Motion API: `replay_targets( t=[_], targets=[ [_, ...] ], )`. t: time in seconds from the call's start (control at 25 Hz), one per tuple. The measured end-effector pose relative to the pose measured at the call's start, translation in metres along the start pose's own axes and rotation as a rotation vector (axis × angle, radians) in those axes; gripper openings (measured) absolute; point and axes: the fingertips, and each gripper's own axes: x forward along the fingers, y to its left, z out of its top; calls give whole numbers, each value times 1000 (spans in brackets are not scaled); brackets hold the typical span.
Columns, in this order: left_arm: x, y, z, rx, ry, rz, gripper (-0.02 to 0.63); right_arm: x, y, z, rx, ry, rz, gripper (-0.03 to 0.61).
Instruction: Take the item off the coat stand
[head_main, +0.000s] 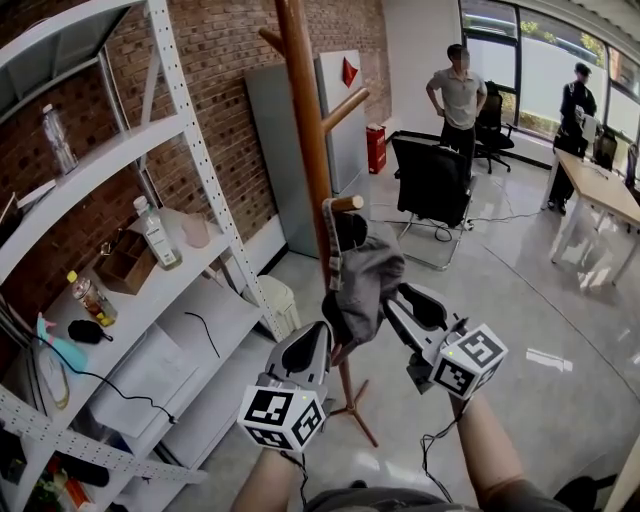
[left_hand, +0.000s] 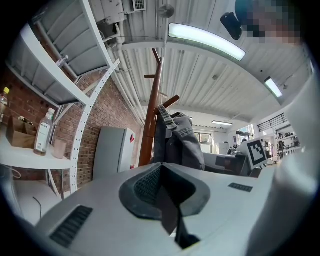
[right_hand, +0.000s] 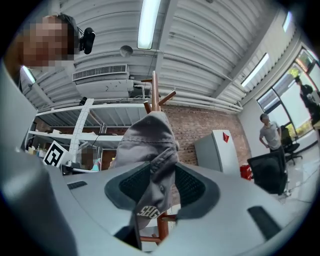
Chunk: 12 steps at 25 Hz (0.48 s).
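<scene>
A grey cap (head_main: 365, 275) hangs low on the wooden coat stand (head_main: 305, 120), its strap up by a short peg (head_main: 346, 204). From below left, my left gripper (head_main: 327, 345) is shut on the cap's lower edge; in the left gripper view a thin dark flap (left_hand: 168, 210) is pinched between the jaws, with the cap (left_hand: 182, 142) beyond. From the right, my right gripper (head_main: 397, 300) stands open at the cap. In the right gripper view the cap (right_hand: 147, 137) droops between the parted pads (right_hand: 192, 187), its embroidered edge lowest.
A white shelving rack (head_main: 195, 150) with bottles and boxes stands along the brick wall at left. A grey cabinet (head_main: 345, 120) is behind the stand, a black office chair (head_main: 432, 185) to its right. Two people (head_main: 460, 95) stand far back near a desk (head_main: 605, 190).
</scene>
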Motion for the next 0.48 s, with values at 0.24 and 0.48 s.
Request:
replay_targets(
  t=[0.24, 0.48],
  targets=[
    [3, 10, -3, -8, 3, 8, 8, 7, -16, 1, 14, -32, -53, 242],
    [4, 16, -7, -12, 8, 17, 8, 10, -23, 0, 21, -36, -56, 250]
  ],
)
